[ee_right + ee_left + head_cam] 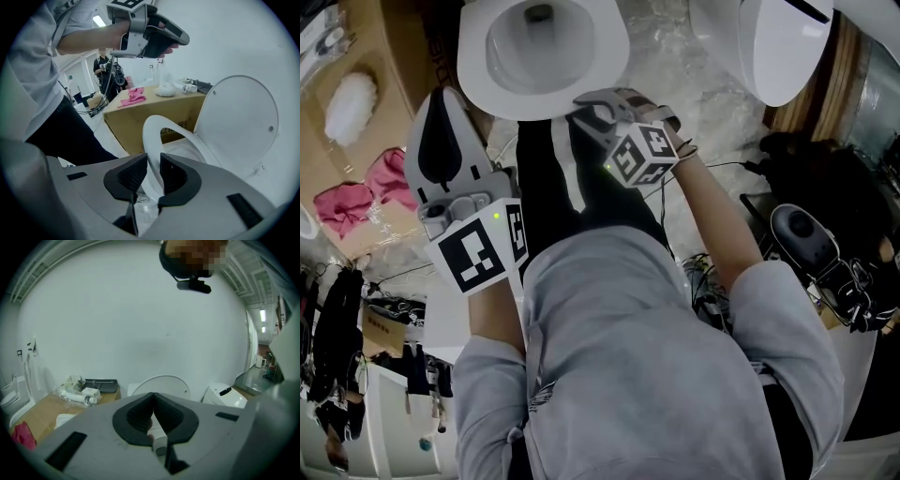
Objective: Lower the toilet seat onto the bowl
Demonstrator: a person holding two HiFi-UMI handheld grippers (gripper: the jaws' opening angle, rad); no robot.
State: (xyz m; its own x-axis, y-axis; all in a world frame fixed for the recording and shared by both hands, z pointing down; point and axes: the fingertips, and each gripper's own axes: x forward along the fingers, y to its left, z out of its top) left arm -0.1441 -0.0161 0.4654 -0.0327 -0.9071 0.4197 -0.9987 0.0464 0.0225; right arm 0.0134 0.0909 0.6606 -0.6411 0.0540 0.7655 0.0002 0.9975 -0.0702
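The white toilet seat [154, 136] slants between the upright lid [239, 122] and the bowl below it. My right gripper [153, 171] is shut on the seat's front rim, with the ring filling the gap between the pads. From the head view the seat [614, 52] rings the bowl [539, 42], and the right gripper [586, 105] bites its near edge. My left gripper [442, 101] is held up to the left of the toilet, shut with nothing in it. Its jaws meet at the tips [153, 397], and it also shows high in the right gripper view [180, 37].
A cardboard box [136, 117] stands left of the toilet with pink cloths [366, 192] and a white fluffy thing [347, 103] on it. A second white toilet [783, 47] is at the right. Cables [703, 281] and dark gear lie on the floor at the right.
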